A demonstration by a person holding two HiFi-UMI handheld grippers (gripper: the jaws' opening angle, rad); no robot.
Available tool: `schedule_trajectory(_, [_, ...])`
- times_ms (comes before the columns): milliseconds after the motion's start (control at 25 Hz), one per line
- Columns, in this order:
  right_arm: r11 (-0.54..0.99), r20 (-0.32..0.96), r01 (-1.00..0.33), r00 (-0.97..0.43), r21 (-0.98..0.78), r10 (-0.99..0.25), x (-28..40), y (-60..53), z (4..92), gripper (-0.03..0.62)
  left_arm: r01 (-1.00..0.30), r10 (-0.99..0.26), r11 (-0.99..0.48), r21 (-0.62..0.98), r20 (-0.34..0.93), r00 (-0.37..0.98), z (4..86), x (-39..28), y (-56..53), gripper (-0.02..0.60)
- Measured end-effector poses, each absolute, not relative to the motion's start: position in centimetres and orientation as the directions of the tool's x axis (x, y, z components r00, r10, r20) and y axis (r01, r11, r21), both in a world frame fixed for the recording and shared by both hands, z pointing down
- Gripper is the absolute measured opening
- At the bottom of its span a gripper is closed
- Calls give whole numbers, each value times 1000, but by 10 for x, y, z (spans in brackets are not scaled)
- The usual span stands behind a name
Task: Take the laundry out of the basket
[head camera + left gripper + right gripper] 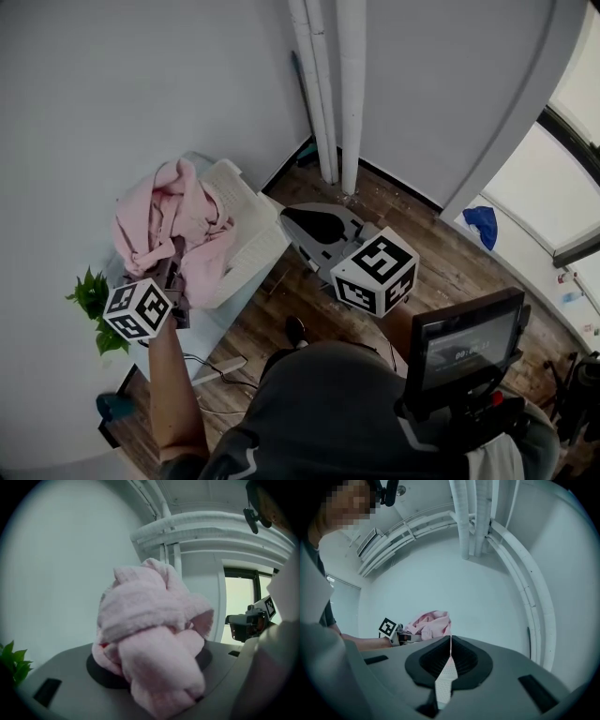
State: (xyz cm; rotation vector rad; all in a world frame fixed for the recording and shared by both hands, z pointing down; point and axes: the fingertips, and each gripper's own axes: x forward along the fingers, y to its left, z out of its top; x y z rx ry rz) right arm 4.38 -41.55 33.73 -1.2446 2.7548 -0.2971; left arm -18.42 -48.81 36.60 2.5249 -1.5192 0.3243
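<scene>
A bundle of pink fleece laundry (178, 220) hangs bunched above the white basket (251, 239), at the left of the head view. My left gripper (176, 261) reaches up into it from below and is shut on it. In the left gripper view the pink laundry (154, 634) fills the space between the jaws and hides their tips. My right gripper (305, 223) is held in the middle, to the right of the basket, shut and empty. In the right gripper view its jaws (450, 644) meet along a thin line, and the pink laundry (429, 624) shows far off.
The basket rests on a white table (211, 330) against the wall. A green plant (94, 302) stands at the table's left. White pipes (328, 84) run up the corner. A blue object (483, 225) lies on the wood floor. A dark screen (464, 352) sits at my waist.
</scene>
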Motion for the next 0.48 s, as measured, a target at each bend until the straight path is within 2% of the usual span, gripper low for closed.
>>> schedule_trajectory(480, [756, -27, -617, -770, -216, -637, 5, -371, 339, 18, -945, -941, -316, 83, 99, 324, 319, -217, -363, 291])
